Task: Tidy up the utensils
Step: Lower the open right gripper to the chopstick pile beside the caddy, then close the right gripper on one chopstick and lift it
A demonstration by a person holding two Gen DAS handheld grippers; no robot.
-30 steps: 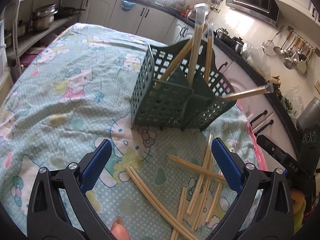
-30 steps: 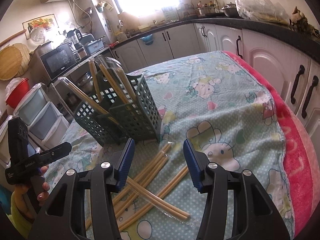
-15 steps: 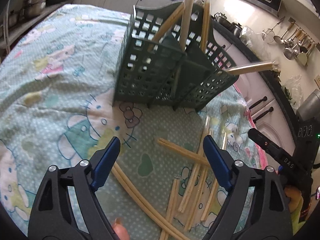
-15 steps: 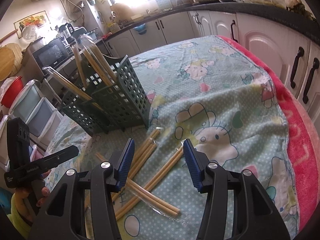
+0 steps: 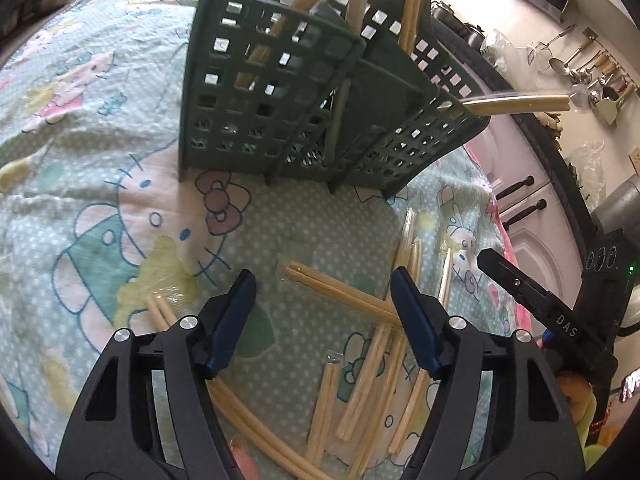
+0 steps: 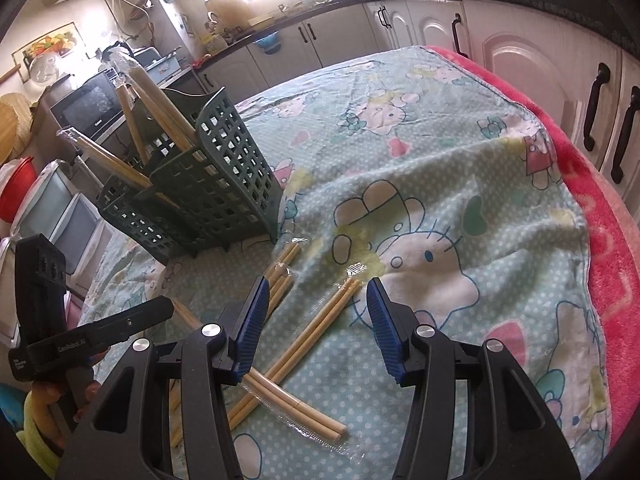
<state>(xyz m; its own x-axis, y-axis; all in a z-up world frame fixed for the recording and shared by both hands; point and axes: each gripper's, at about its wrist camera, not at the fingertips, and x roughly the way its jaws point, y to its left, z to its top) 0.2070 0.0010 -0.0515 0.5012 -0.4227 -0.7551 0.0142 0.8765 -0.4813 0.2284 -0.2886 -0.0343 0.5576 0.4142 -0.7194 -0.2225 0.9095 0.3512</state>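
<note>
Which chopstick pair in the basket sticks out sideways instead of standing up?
The pair poking out over the green basket's right corner, near level; the others lean upright.

Wrapped chopstick pairs (image 6: 304, 320) lie crossed on the tablecloth (image 6: 460, 168) before the slotted basket (image 6: 216, 196), others standing inside it.

A pale mint cotton tablecloth (image 6: 460, 168), dotted in white and printed with white cartoon cats in pink, yellow and teal, is seen over a bright pink fleece blanket (image 6: 612, 240) shown along the table's right edge. A dark green latticed plastic utensil caddy (image 5: 288, 92) is filled with pale tan wooden chopsticks in clear wrappers (image 5: 520, 104), and the same tan is shown by the wrapped chopstick pairs (image 6: 320, 320) lying on the cloth. Royal blue ribbed pads (image 6: 252, 324) are carried on the glossy black plastic grippers.
</note>
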